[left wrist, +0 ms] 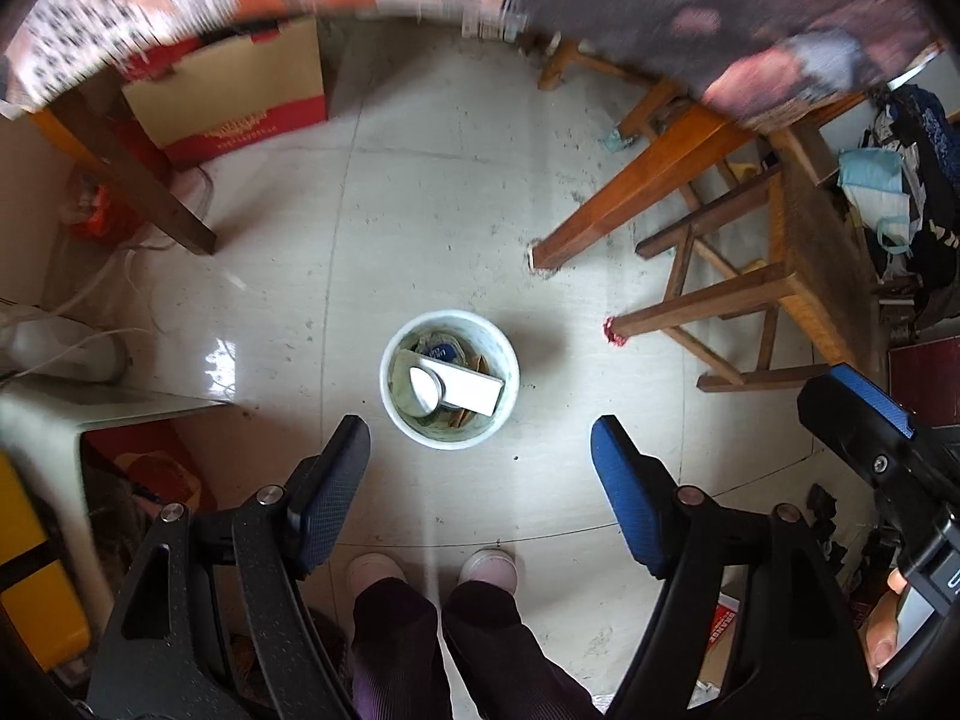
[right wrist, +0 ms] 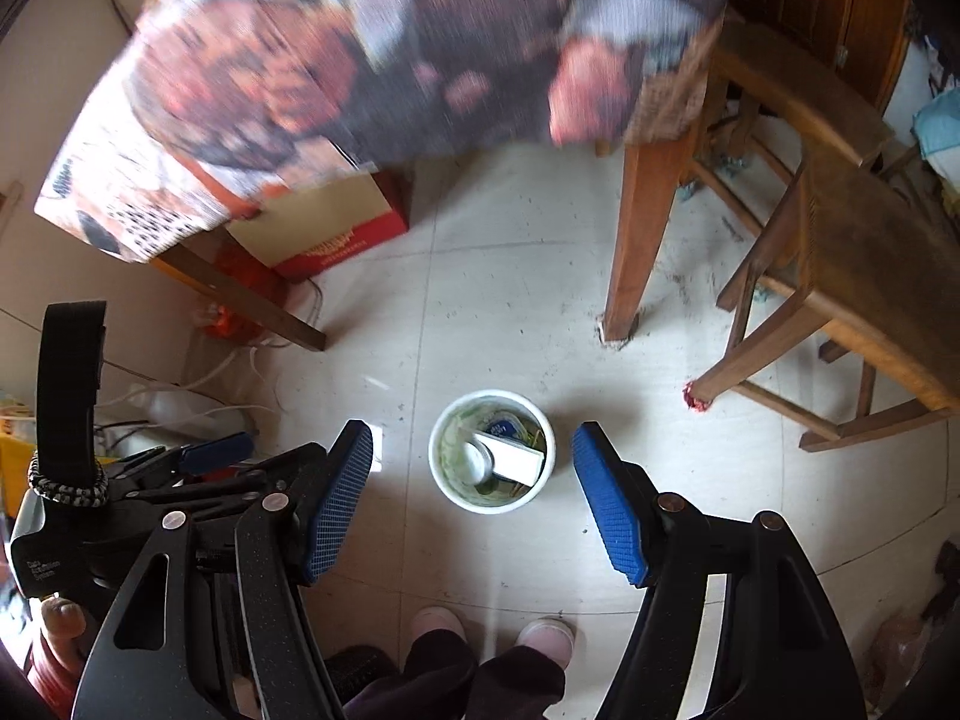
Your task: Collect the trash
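The trash (left wrist: 456,381) lies already inside the white bucket (left wrist: 449,379) on the pale tiled floor (left wrist: 444,192): a white flat box (right wrist: 517,459), a round white lid (left wrist: 425,389) and a blue-printed wrapper (left wrist: 440,352), just in front of your two pink shoes (left wrist: 489,567). Your left gripper (left wrist: 480,495) hangs above the bucket with its jaws spread apart and nothing between the blue pads. To the right, your right gripper (right wrist: 472,495) is also released and empty, the bucket showing between its fingers, and further right stand the wooden table leg (right wrist: 639,252) and a wooden stool (right wrist: 852,276).
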